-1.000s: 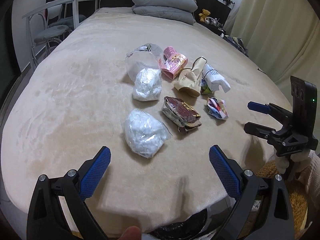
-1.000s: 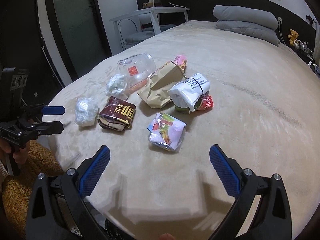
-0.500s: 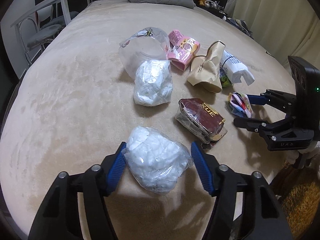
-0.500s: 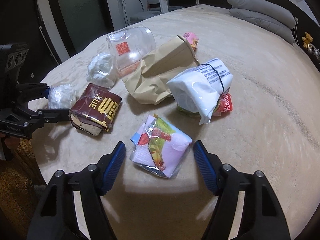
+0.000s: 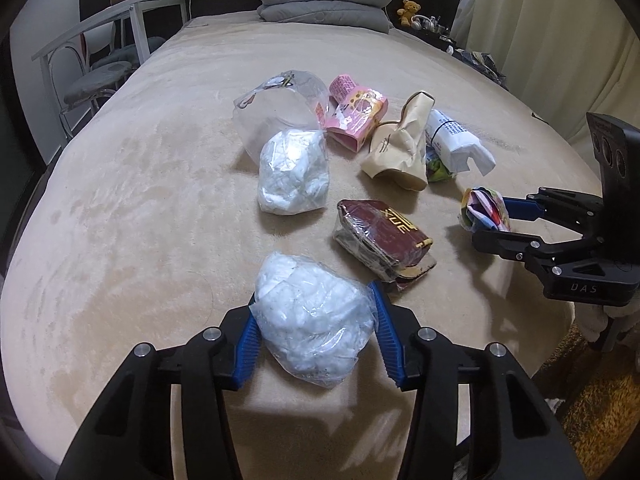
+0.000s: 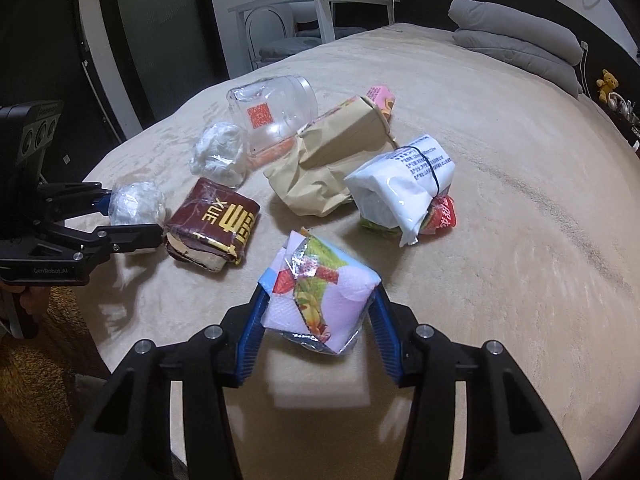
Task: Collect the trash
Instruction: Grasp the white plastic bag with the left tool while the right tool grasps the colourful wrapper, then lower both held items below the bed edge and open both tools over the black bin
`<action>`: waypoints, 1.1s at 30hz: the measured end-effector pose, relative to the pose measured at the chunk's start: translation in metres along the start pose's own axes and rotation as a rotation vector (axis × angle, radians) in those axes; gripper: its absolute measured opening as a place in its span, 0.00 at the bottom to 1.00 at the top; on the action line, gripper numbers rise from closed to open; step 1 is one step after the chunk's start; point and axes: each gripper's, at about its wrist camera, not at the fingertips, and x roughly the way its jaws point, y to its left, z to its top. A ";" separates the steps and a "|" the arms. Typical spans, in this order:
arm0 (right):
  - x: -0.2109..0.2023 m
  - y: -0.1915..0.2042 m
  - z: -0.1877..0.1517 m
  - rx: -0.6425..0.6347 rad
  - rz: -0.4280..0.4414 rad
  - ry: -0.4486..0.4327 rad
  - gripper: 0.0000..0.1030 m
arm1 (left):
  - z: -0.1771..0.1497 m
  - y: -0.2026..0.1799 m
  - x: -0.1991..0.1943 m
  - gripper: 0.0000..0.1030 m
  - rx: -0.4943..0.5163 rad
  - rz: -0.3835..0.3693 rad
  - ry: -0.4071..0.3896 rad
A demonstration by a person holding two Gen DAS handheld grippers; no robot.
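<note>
Both grippers tilted down at the bed's near edge, each clamped on trash.

Left gripper (image 5: 316,340) just closing, squeezing a clear bag of white scraps (image 5: 312,320); right gripper (image 6: 316,328) pinching a crumpled colourful wrapper (image 6: 320,300). Beyond, toward the bed (image 5: 140,200) middle: brown packet (image 6: 212,224) marked "XUE", second white bag (image 5: 292,172), one paper bag (image 6: 324,164), one clear jar (image 6: 272,116).

Readable lettering on one wrapper and on both gripper bodies.
The maroon packet (image 6: 212,226) near the bed's foot edge carries gold letters "XUE" beside a large gold character that I cannot read. The right gripper (image 5: 486,220) shows "DAS" on its body; the left gripper (image 6: 134,216) reads "GenRobot.AI". The white pack (image 6: 404,184) bears small blue print, and the clear jar (image 6: 272,114) an orange label, both illegible.
</note>
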 end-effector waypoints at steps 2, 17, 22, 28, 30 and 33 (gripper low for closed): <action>-0.008 0.002 -0.004 0.012 0.005 -0.015 0.49 | -0.002 -0.003 -0.003 0.47 0.005 0.002 -0.012; -0.067 0.033 -0.062 0.113 -0.015 -0.111 0.49 | -0.030 -0.018 -0.052 0.47 0.004 -0.131 -0.149; -0.084 0.045 -0.085 0.159 -0.005 -0.130 0.49 | -0.047 -0.029 -0.058 0.47 0.002 -0.161 -0.160; -0.100 0.060 -0.109 0.200 -0.008 -0.158 0.49 | -0.076 -0.053 -0.067 0.47 0.007 -0.185 -0.170; -0.103 0.063 -0.114 0.213 -0.009 -0.158 0.49 | -0.086 -0.059 -0.070 0.47 0.001 -0.196 -0.168; -0.105 0.070 -0.124 0.232 -0.011 -0.150 0.49 | -0.099 -0.067 -0.074 0.47 -0.006 -0.205 -0.167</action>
